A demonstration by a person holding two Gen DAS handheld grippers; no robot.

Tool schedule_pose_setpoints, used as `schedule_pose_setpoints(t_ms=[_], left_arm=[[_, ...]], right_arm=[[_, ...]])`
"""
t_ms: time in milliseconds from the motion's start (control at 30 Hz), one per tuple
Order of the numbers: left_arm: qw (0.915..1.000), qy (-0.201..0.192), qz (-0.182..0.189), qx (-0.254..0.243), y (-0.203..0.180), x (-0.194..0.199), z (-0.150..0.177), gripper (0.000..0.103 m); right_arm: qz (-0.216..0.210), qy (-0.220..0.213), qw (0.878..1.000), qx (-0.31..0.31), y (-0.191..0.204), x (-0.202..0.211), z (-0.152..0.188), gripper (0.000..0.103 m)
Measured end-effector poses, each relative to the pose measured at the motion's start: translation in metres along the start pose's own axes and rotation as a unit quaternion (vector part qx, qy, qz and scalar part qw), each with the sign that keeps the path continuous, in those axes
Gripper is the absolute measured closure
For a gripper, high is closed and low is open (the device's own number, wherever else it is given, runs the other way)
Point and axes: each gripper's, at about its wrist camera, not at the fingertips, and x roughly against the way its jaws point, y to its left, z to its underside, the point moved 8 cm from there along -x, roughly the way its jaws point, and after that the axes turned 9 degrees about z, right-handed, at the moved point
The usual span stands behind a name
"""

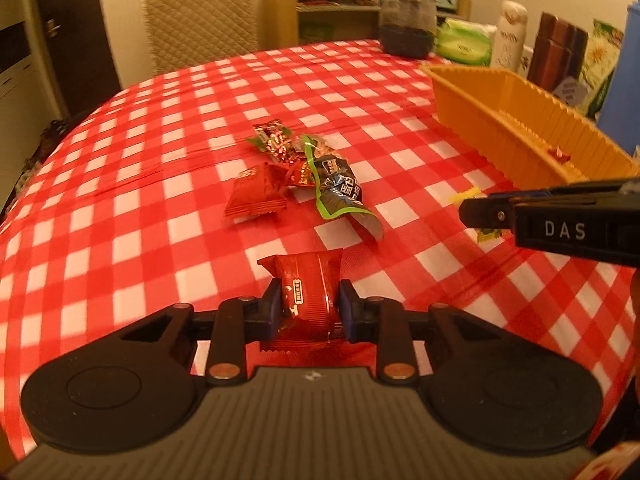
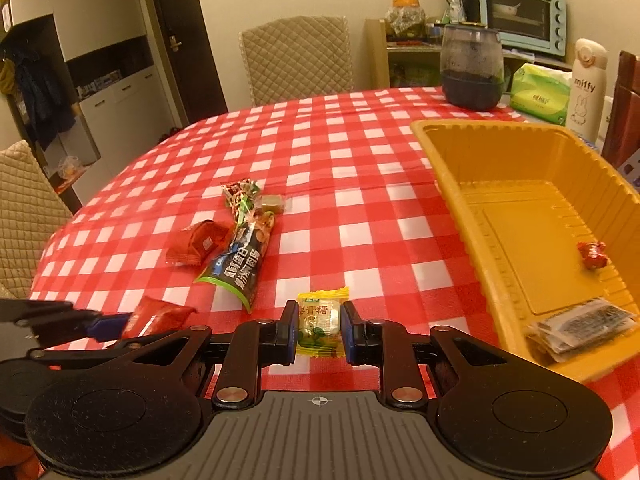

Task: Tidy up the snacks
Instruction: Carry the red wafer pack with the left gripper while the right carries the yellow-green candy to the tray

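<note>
Left gripper (image 1: 307, 309) pinching red snack packet (image 1: 306, 294) above checked tablecloth (image 1: 160, 128). Right gripper (image 2: 318, 329) pinching yellow candy (image 2: 320, 322) beside orange tray (image 2: 452, 184), near table's right edge. Loose snack pile (image 2: 236, 240) mid-table.

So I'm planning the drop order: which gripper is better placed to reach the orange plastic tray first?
Right gripper, likely: it holds the yellow wrapped candy beside the orange plastic tray; the left gripper is farther.
</note>
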Motion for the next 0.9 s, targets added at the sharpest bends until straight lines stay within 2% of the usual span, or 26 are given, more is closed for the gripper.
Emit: schedule_pose_setpoints(t_ms=[267,567,900], left_arm=[[0.9981,-0.024,-0.007,0.056,-0.025,0.039,0.008,0.077],[0.9979,-0.038,-0.001,0.053,-0.067,0.07,0.002,0.077],[0.9977,-0.053,0.004,0.043,-0.106,0.094,-0.013,0.077]], right_arm=[[0.0,-0.007,1.0,0.006,-0.009,0.037,0.015,0.081],[0.007,-0.009,1.0,-0.006,-0.03,0.08,0.029,0.081],[0.02,-0.03,0.999,-0.029,-0.061,0.127,0.027,0.081]])
